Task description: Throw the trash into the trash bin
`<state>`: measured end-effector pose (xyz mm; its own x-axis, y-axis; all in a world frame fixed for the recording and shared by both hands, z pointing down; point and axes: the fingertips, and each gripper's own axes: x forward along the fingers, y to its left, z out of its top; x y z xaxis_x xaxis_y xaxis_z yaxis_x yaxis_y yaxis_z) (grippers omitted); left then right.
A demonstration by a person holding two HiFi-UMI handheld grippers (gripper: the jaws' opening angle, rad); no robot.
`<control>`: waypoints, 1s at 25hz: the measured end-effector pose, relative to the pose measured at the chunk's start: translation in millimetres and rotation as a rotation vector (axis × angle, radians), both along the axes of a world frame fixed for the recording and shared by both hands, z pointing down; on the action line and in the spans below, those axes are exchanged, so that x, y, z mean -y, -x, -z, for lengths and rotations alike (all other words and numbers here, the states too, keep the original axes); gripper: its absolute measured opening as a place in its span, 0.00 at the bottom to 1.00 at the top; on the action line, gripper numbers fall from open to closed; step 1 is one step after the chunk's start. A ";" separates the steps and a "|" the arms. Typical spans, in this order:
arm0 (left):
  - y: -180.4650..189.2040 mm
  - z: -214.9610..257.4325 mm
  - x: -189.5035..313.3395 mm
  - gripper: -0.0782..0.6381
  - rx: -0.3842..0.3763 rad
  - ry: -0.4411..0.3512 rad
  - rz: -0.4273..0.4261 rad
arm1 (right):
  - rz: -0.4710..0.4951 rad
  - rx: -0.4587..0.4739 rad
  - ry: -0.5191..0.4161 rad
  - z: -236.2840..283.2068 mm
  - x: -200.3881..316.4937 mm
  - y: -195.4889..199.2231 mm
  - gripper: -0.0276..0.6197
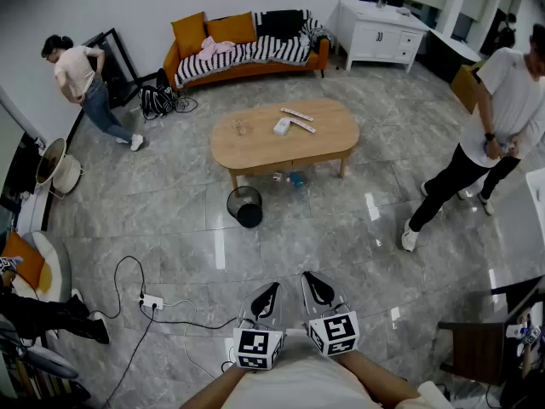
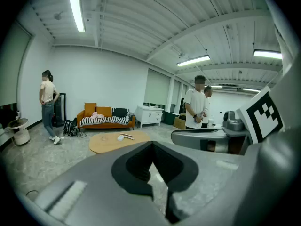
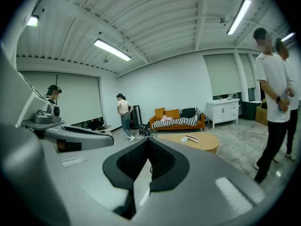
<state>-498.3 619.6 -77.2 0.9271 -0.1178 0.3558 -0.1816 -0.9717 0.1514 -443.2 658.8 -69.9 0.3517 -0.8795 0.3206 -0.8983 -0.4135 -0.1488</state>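
Holding left gripper and right gripper side by side, both sets of jaws pinched together on nothing, trash bin well ahead of them, beside the wooden table, trash bits under it

Glossy marbled floor, matt wooden coffee table, black mesh trash bin, striped cloth over sofa
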 end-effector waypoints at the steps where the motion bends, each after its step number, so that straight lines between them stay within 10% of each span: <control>1: -2.2 -0.1 -4.5 0.11 0.004 0.003 -0.005 | -0.010 0.001 0.000 -0.1 -5.3 -2.6 0.08; 25: -84.7 -18.0 -122.8 0.11 0.032 0.008 -0.030 | -0.050 0.067 -0.066 -16.0 -122.0 -75.5 0.08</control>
